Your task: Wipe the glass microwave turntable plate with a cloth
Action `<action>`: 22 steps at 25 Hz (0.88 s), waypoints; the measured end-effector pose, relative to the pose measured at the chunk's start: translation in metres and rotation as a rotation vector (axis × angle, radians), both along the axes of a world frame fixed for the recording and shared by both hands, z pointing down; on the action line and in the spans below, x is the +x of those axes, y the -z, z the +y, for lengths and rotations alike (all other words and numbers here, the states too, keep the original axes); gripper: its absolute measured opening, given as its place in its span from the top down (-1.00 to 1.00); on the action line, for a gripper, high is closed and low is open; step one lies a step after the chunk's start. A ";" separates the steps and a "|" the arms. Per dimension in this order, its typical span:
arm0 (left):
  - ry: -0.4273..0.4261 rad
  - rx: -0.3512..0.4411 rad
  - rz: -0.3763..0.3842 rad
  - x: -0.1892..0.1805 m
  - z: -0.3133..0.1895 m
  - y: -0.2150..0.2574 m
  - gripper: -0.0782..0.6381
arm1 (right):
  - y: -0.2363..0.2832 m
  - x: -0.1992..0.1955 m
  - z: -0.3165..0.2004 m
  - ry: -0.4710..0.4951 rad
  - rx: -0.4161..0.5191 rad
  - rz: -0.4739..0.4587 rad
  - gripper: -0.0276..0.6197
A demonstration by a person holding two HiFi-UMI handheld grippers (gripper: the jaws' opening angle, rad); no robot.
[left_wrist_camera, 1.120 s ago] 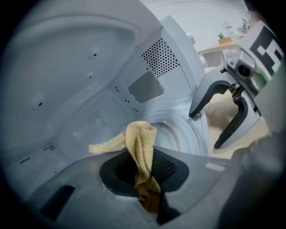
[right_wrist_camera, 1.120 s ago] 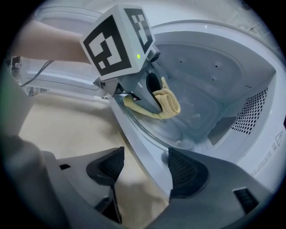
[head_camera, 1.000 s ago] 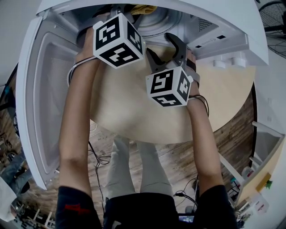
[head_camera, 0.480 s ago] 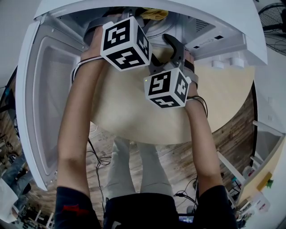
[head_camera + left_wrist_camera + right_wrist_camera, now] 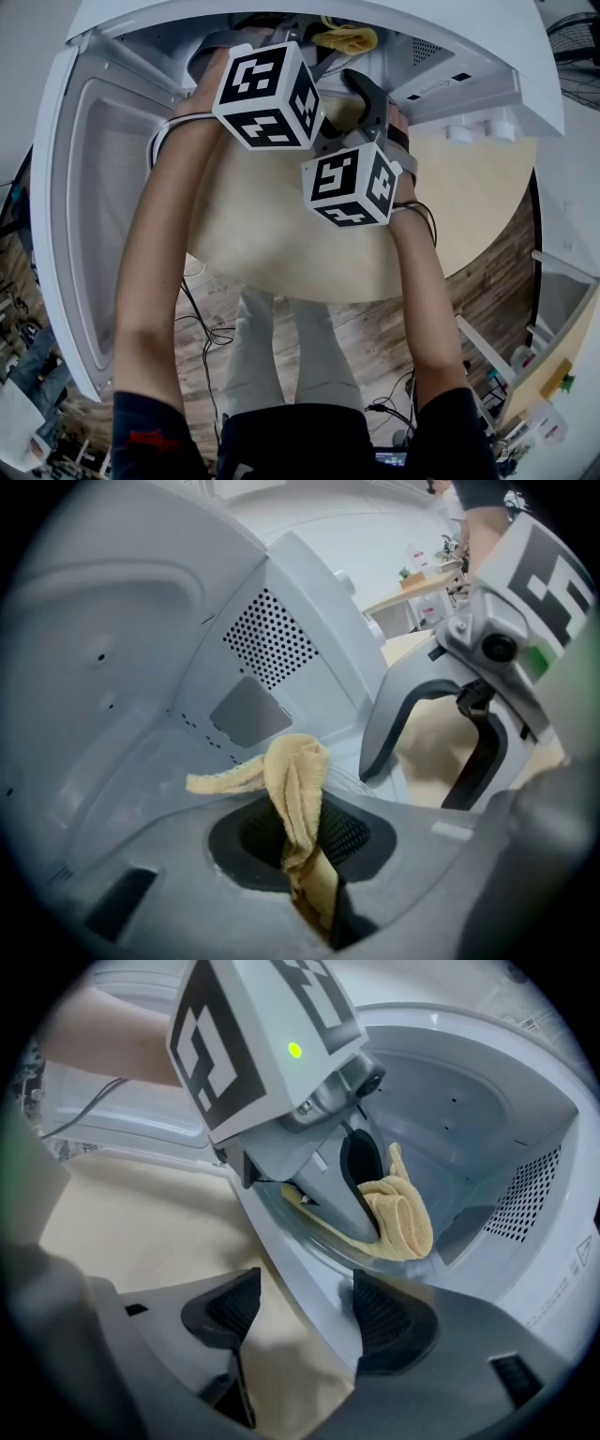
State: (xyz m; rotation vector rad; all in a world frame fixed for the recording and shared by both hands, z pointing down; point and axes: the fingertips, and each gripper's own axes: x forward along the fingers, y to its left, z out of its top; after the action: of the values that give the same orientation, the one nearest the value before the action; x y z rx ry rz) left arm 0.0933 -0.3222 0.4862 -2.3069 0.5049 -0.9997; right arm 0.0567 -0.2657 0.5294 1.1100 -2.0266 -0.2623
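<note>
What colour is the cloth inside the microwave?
The cloth is pale yellow; the left gripper view shows it best.

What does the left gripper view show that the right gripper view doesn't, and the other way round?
Only the left gripper view: the left gripper seen along its own jaws, shut on the yellow cloth, and the right gripper seen from outside, jaws apart.
Only the right gripper view: the glass plate beneath the cloth, the left gripper's marker cube with a green light lit, and a forearm.
Both: the cloth and the dotted vent panel inside the microwave.
</note>
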 end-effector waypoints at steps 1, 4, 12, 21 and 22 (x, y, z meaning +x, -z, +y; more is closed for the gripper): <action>-0.008 0.003 0.002 0.001 0.001 0.000 0.62 | 0.000 0.000 0.000 -0.001 0.000 0.000 0.07; -0.018 -0.011 0.014 0.001 0.001 0.000 0.62 | 0.000 0.000 0.000 -0.001 0.003 0.001 0.07; 0.012 -0.032 0.017 -0.001 -0.002 0.000 0.62 | 0.000 0.000 0.000 -0.001 0.002 0.004 0.07; 0.133 -0.056 0.053 -0.011 -0.015 0.000 0.62 | -0.001 0.001 0.000 0.005 0.010 0.018 0.08; 0.151 -0.055 0.055 -0.013 -0.017 0.000 0.62 | -0.001 0.001 0.000 0.006 0.011 0.020 0.07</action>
State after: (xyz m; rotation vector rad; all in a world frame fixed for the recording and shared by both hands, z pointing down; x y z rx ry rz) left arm 0.0798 -0.3395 0.4859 -2.3791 0.6901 -1.0349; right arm 0.0572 -0.2657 0.5303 1.1046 -2.0134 -0.2872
